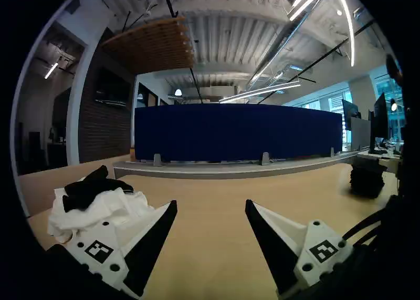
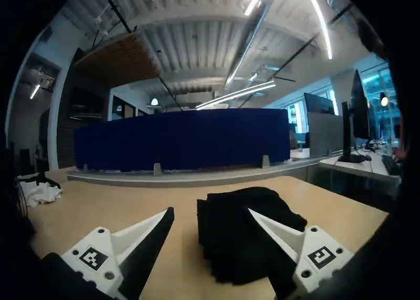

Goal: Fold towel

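A heap of crumpled white and black towels (image 1: 97,203) lies on the wooden table (image 1: 220,195) at the left, just beyond my left gripper's left finger. My left gripper (image 1: 211,208) is open with bare table between its fingers. A stack of folded black towels (image 2: 241,226) sits on the table in front of my right gripper (image 2: 210,216), which is open; the stack lies between and partly behind its right finger. The same stack (image 1: 366,179) appears far right in the left gripper view, and the crumpled heap (image 2: 39,192) at far left in the right gripper view.
A long blue partition (image 1: 236,132) on a grey base runs along the table's far edge. Desks with monitors (image 2: 357,121) stand to the right. A brick wall (image 1: 102,126) rises at the left. The table's right edge (image 2: 362,205) is near the black stack.
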A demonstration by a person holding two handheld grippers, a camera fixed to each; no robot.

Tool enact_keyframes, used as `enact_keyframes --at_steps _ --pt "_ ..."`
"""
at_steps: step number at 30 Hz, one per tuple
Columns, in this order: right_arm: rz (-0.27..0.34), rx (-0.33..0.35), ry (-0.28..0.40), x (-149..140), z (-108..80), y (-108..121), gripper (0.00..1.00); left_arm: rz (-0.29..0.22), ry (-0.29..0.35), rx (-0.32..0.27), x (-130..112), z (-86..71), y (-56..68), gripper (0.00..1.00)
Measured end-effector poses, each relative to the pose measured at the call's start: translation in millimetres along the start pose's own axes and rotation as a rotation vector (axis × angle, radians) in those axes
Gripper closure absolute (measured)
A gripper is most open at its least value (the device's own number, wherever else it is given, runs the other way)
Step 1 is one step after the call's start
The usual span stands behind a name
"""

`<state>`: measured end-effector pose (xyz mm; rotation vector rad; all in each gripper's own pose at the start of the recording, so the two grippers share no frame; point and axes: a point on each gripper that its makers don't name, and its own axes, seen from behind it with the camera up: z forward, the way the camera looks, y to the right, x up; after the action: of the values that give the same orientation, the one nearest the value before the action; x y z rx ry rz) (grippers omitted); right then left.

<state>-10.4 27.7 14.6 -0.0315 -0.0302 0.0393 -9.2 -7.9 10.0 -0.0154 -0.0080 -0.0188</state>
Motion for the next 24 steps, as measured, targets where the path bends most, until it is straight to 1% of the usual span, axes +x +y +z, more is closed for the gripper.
enact_keyframes --at_steps 9,24 --pt "-0.055 0.017 0.006 0.3 -4.1 -13.2 0.01 0.0 0.0 0.0 -0.2 0.7 0.8 0.03" --pt "-0.053 0.018 0.003 -0.5 -3.9 -12.4 0.0 0.0 0.0 0.0 -0.6 -0.1 1.0 0.04"
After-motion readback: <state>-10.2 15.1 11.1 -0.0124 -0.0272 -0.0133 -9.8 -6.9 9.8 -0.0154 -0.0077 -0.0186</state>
